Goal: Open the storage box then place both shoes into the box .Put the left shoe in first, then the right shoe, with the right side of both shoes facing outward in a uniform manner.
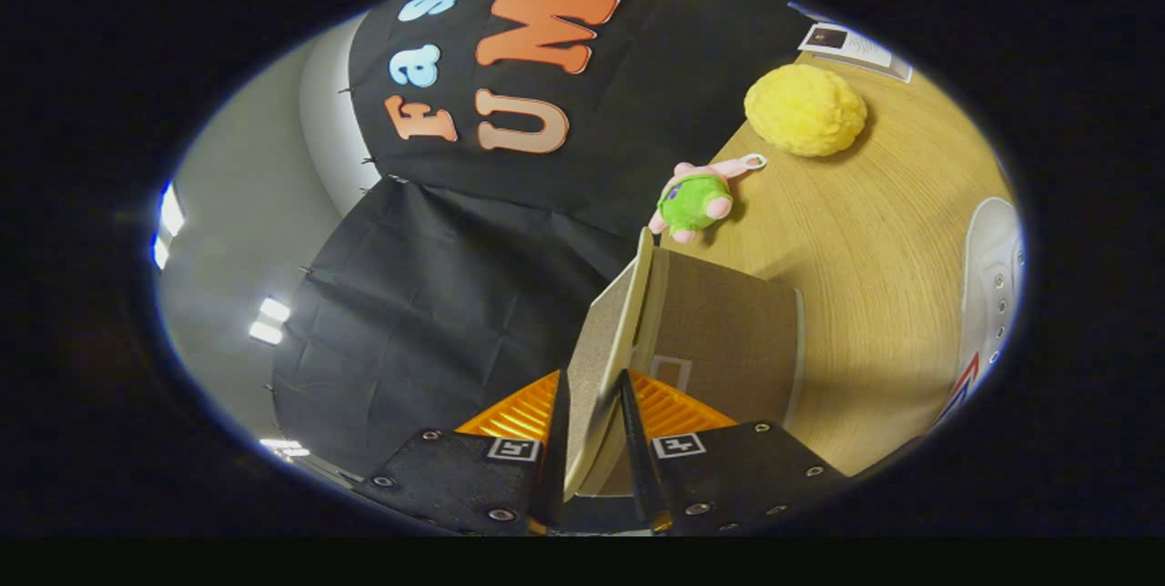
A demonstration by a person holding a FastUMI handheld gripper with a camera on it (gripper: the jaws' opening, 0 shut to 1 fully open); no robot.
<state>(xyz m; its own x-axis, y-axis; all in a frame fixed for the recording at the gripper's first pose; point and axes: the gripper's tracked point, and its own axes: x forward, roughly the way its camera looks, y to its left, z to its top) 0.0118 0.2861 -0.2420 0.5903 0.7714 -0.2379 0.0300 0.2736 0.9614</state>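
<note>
- The gripper (590, 422) is closed on the lid (608, 358) of the storage box (728, 340); both fingers press on the thin tan panel, one on each face, near its lower edge.
- The lid stands raised, tilted away from the box body, with its edge running up from between the fingers toward the small plush toy (696, 199).
- The box is a brown fabric-covered container with a pale rim and a small rectangular label frame (672, 374) on the face just beyond the fingers.
- What lies inside the box cannot be seen from this angle; the opening is hidden behind the lid and the near wall.
- The box rests on a light wooden surface (874, 231) with a visible grain.
- A white shoe (992, 295) with metal eyelets and a red and blue stripe lies on the surface, well apart from the box, off to the side beyond the fingers.
- The plush toy, pink with a green body and a small loop, lies on the surface just past the top corner of the lid.
- A fluffy yellow ball (805, 110) sits farther back on the surface, near the toy but not touching it.
- A sheet of paper (856, 47) lies at the far end of the surface.
- Black cloth (437, 295) hangs as the booth's wall behind the box, and beside it a grey ceiling with bright lamps (268, 320) shows.
</note>
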